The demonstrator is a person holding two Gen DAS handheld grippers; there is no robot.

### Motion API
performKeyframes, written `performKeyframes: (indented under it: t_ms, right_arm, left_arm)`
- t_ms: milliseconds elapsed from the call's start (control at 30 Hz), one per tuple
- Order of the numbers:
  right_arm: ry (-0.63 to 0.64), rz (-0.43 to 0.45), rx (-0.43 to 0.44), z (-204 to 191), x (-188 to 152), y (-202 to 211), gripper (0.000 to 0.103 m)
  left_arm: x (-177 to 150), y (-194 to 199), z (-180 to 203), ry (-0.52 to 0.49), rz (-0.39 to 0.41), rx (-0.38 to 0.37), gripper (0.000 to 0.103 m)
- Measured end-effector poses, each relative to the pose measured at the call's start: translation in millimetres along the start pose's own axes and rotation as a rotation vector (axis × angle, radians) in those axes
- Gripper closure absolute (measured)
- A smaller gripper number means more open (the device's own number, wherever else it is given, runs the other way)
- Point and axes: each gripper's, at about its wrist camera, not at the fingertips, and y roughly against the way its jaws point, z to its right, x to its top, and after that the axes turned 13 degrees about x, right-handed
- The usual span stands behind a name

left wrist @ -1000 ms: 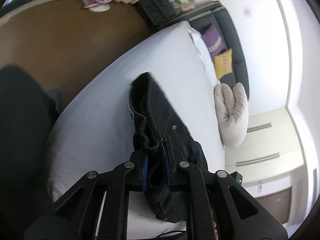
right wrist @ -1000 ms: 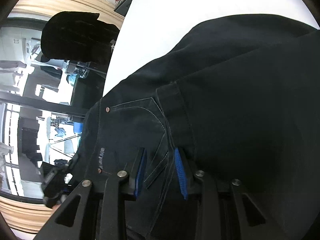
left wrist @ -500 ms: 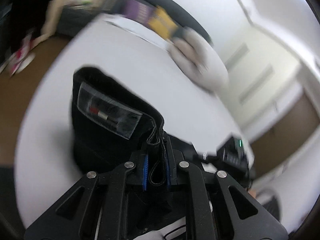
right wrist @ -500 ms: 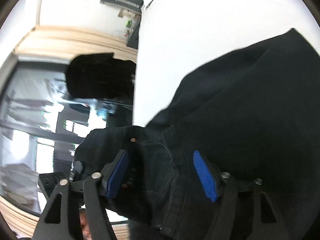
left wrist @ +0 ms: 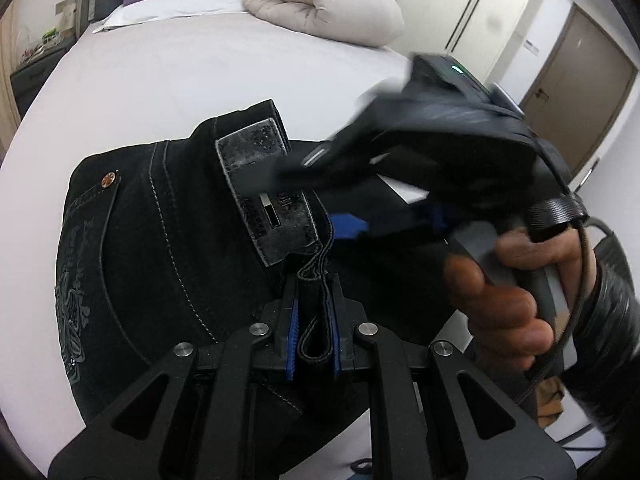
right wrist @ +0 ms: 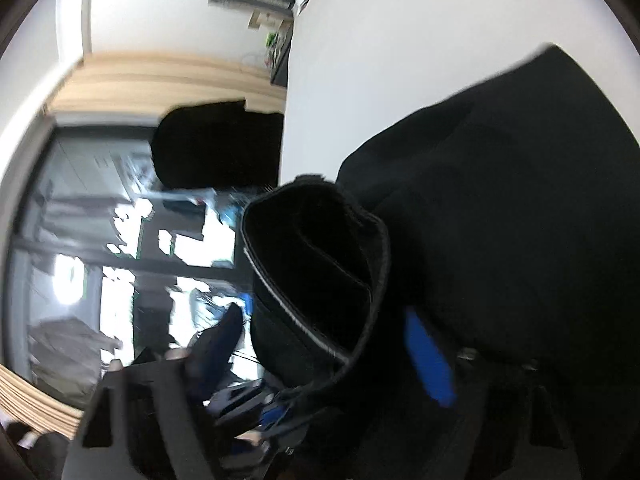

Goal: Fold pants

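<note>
The black pants (left wrist: pixel 168 248) lie bunched on the white bed (left wrist: pixel 192 80), their waistband and grey patch turned up toward the left gripper (left wrist: pixel 314 344), whose blue pads are clamped tight on a fold of the waistband edge. The right gripper (left wrist: pixel 360 200) reaches in from the side, held in a bare hand (left wrist: pixel 508 304), its tips over the patch and just past the left one's hold. In its own blurred view the right gripper (right wrist: pixel 332 344) has its jaws closing with a raised loop of the pants (right wrist: pixel 500 220) standing between them — the pads not pressing on the cloth.
</note>
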Motion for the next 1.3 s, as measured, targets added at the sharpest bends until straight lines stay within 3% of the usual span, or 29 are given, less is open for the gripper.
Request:
performKeyframes:
  t_ms: [33, 233, 333, 533, 600, 800, 867, 967, 1100, 1167, 1300]
  right_arm:
    - [-0.001, -0.016, -0.032, 2, 3, -3, 0.06]
    - [0.055, -0.024, -0.113, -2, 9, 15, 0.079]
    - [0.072, -0.02, -0.159, -3, 13, 34, 0.082]
    - [0.089, -0.016, -0.223, -1, 27, 80, 0.085]
    - [0.085, -0.018, -0.238, 3, 30, 88, 0.085]
    - [0.048, -0.031, -0.235, 31, 28, 88, 0.083]
    - [0.024, -0.026, -0.198, 43, 27, 88, 0.083]
    - [0.001, 0.016, -0.142, 45, 21, 97, 0.073]
    - [0.026, 0.11, -0.229, 27, 12, 120, 0.056]
    - [0.044, 0.152, -0.282, 17, 6, 131, 0.055]
    - [0.149, 0.143, -0.215, -23, -7, 120, 0.069]
  left_arm:
    - [0, -1, 3, -0.005, -0.002, 0.001, 0.092]
    - [12, -8, 32, -0.047, -0.002, -0.019, 0.092]
    - [25, -24, 39, -0.072, 0.01, -0.045, 0.092]
    - [51, -40, 91, -0.123, 0.027, -0.09, 0.092]
    - [58, -54, 88, -0.133, 0.018, -0.094, 0.092]
    - [59, -93, 100, -0.14, -0.042, -0.082, 0.092]
    - [61, -110, 107, -0.131, -0.073, -0.094, 0.089]
    - [67, -102, 90, -0.084, -0.075, -0.176, 0.083]
    - [70, -67, 49, -0.016, -0.084, -0.258, 0.079]
    - [71, -49, 21, 0.009, -0.048, -0.237, 0.078]
    - [72, -52, -43, 0.139, -0.016, -0.119, 0.078]
